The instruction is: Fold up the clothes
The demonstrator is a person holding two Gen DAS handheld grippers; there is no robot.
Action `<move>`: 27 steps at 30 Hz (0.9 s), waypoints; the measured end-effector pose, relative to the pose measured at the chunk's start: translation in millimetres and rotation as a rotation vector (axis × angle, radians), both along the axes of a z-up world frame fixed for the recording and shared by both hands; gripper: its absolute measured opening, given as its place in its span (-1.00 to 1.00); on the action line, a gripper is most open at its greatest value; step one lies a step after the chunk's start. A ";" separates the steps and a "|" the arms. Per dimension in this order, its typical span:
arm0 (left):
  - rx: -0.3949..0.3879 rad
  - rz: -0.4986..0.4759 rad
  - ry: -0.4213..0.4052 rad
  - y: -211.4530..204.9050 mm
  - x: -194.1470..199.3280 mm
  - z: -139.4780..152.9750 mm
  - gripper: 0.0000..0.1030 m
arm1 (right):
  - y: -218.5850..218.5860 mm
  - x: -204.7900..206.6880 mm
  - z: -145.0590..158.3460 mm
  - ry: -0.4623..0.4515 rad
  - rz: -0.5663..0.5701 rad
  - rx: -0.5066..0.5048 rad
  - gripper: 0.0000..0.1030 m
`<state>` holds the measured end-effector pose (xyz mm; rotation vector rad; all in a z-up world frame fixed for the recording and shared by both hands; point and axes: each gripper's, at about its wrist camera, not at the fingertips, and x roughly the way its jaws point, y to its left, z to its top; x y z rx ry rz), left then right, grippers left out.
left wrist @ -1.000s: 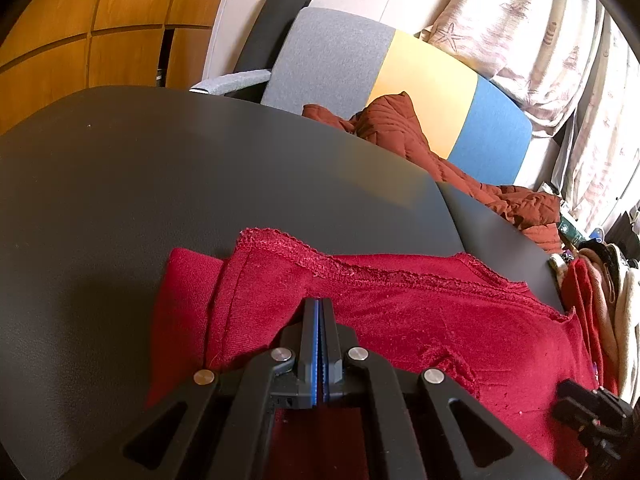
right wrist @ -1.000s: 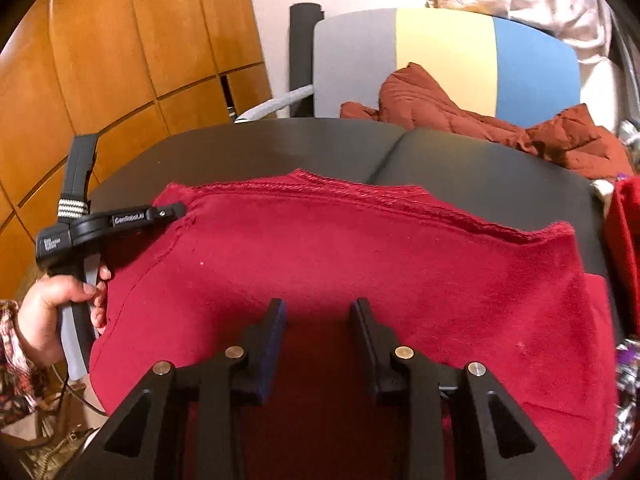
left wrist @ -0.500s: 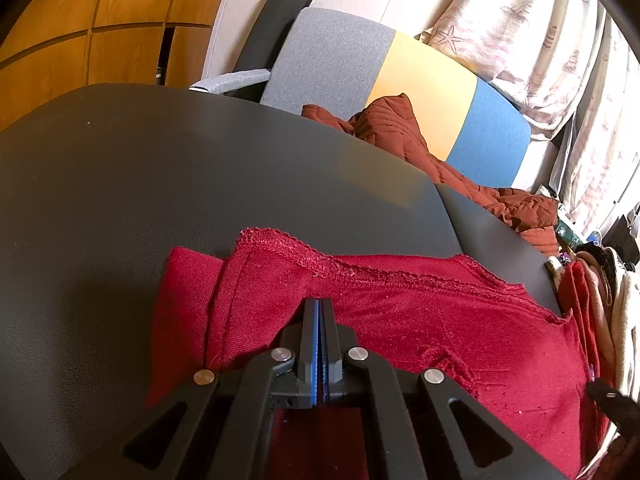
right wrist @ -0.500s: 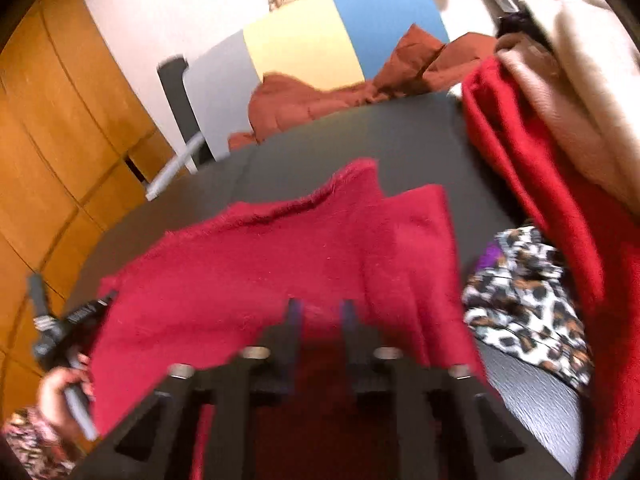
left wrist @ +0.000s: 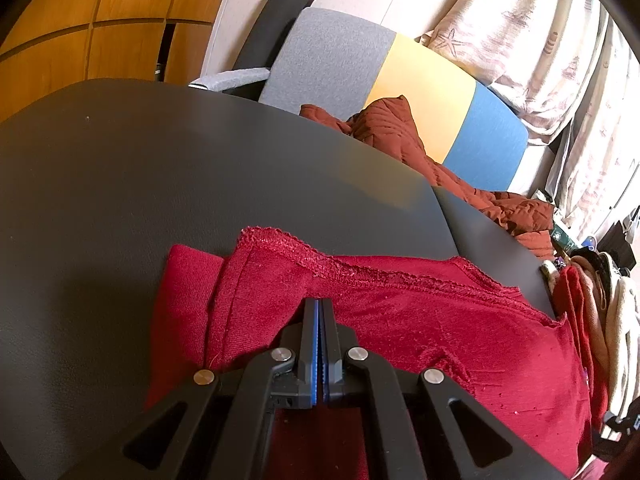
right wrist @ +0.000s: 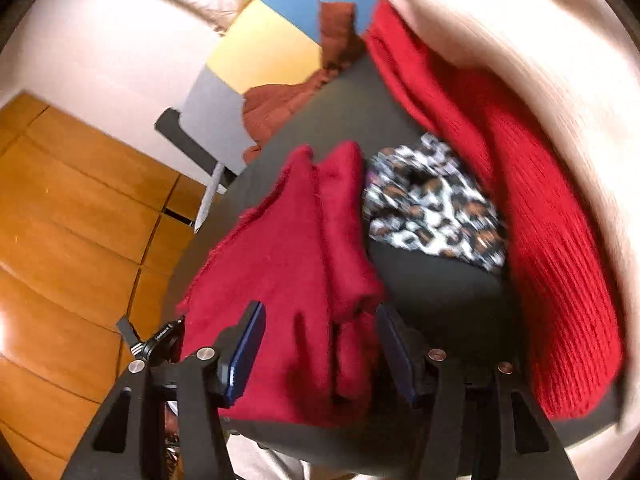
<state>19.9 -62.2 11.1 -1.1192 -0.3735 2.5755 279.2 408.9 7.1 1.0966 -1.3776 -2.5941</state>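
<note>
Left gripper [left wrist: 319, 312] closed over red garment [left wrist: 400, 320] — right gripper [right wrist: 320, 332] opening, garment between jaws.

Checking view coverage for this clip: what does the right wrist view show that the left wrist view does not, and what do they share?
Right wrist only: a leopard-print garment on the table, beside a bright red knit, and the right gripper, its jaws opening around a fold of the red sweater.
Left wrist only: the left gripper shut over the sweater's lace-trimmed edge, plus patterned curtains.
Both: the sweater, the dark table and the grey, yellow and blue chair.
</note>
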 end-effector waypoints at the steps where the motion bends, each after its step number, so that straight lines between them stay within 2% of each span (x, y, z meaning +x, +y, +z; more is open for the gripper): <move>1: 0.000 0.000 0.000 0.1 0.1 0.1 -0.97 | 0.6 0.2 -3.1 0.005 -0.003 -0.010 0.16; 6: 0.001 0.001 0.000 0.2 0.2 -0.2 -0.97 | -0.3 -1.2 -13.7 0.042 -0.008 -0.037 0.22; 13: 0.005 0.001 -0.001 -0.8 0.2 -0.2 -0.97 | -18.4 -25.4 -6.8 0.040 0.011 0.078 0.24; 16: 0.010 0.000 -0.002 -1.5 -0.2 -0.5 -0.97 | -9.8 -26.1 -2.2 -0.003 -0.079 0.125 0.15; 21: 0.013 0.000 -0.002 -1.8 -1.4 -0.6 -0.97 | 5.8 -21.6 -7.0 0.000 -0.067 0.057 0.18; 27: 0.019 0.000 -0.003 -1.9 -0.9 -0.5 -0.97 | -16.1 -42.5 -7.3 0.021 0.029 0.051 0.20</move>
